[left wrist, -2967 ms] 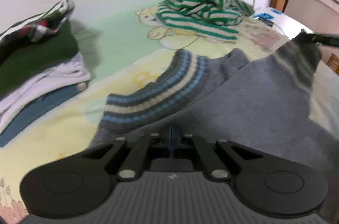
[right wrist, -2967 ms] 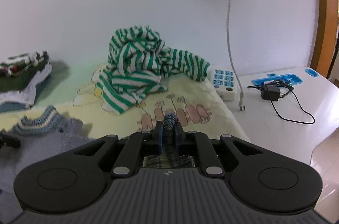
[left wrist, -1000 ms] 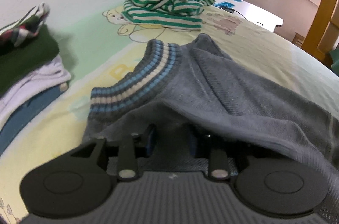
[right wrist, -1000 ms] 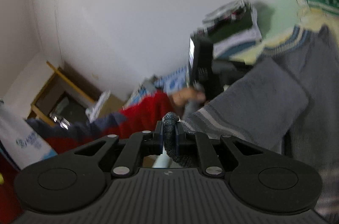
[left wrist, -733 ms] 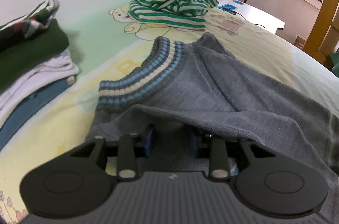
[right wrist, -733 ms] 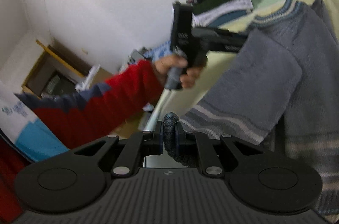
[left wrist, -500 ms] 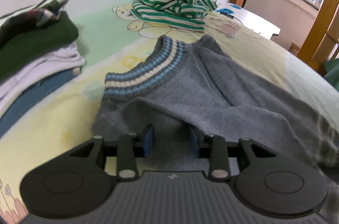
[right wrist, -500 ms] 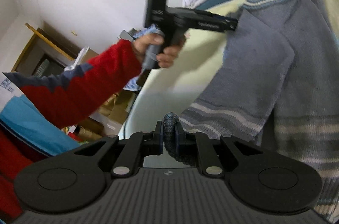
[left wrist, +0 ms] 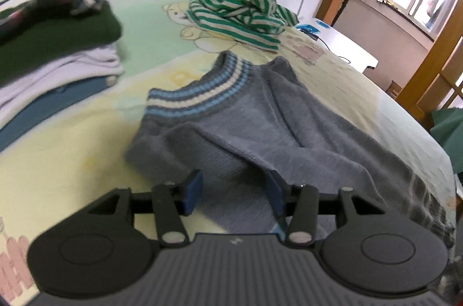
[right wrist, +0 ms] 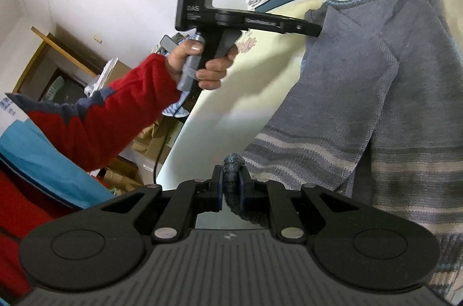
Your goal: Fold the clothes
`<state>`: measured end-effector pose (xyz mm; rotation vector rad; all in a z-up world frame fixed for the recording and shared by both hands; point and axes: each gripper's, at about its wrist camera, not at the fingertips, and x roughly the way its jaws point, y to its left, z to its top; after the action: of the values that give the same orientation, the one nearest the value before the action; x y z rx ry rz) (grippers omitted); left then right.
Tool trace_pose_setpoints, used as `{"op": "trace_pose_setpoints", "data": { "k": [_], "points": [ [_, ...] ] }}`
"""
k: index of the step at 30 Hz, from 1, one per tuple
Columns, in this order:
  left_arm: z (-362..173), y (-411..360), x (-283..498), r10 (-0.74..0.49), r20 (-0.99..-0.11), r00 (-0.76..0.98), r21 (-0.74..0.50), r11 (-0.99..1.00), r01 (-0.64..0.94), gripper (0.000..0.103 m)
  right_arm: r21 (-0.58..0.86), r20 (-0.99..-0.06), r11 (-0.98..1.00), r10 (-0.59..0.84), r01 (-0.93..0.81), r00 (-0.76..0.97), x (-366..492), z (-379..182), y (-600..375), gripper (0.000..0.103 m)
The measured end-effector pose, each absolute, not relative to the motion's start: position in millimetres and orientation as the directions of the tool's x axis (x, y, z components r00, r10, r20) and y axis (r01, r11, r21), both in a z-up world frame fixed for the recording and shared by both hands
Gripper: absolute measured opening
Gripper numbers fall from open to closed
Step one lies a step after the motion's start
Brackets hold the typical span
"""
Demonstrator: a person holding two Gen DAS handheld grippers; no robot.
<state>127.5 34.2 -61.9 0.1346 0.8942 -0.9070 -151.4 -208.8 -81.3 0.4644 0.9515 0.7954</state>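
Note:
A grey knit sweater [left wrist: 289,126] with a blue and cream striped collar lies on the yellow bed sheet, one side folded over its body. It also shows in the right wrist view [right wrist: 376,92]. My left gripper [left wrist: 235,190] is open, its jaws either side of the folded edge near the shoulder, gripping nothing. In the right wrist view the left gripper [right wrist: 317,29] is held by a hand at the sweater's shoulder. My right gripper [right wrist: 230,187] is shut on the sweater's hem edge [right wrist: 233,175] near the bed's side.
A stack of folded clothes [left wrist: 52,45] sits at the left by the wall. A crumpled green-striped garment [left wrist: 246,8] lies beyond the sweater's collar. A white side table [left wrist: 344,45] and a wooden door frame [left wrist: 428,63] are at the right. Boxes [right wrist: 144,155] lie on the floor beside the bed.
My left gripper has let go of the sweater and opened, drawing back from the folded edge. My right gripper has swung across the bed with the hem, folding the side over.

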Motion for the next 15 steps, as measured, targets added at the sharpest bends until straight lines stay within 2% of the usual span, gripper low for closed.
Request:
{"op": "trace_pose_setpoints", "data": {
  "k": [4, 6, 14, 15],
  "points": [
    [-54.4, 37.1, 124.0, -0.658, -0.701, 0.274, -0.292, 0.616, 0.732, 0.058, 0.647, -0.559, 0.646, 0.763, -0.405, 0.325, -153.8, -82.6, -205.1, 0.011],
    [-54.6, 29.7, 121.8, -0.661, -0.699, 0.272, -0.288, 0.609, 0.739, 0.066, 0.643, -0.563, 0.651, 0.759, -0.403, 0.328, -154.1, -82.8, -206.0, 0.011],
    [-76.8, 9.4, 127.3, -0.639, -0.73, 0.242, -0.325, 0.636, 0.699, 0.066, 0.636, -0.557, 0.66, 0.751, -0.4, 0.355, -157.4, -77.8, -207.2, 0.011],
    [-77.6, 9.0, 128.7, -0.646, -0.724, 0.242, -0.34, 0.64, 0.689, 0.06, 0.635, -0.556, 0.661, 0.751, -0.4, 0.358, -157.9, -77.8, -206.8, 0.011]
  ]
}}
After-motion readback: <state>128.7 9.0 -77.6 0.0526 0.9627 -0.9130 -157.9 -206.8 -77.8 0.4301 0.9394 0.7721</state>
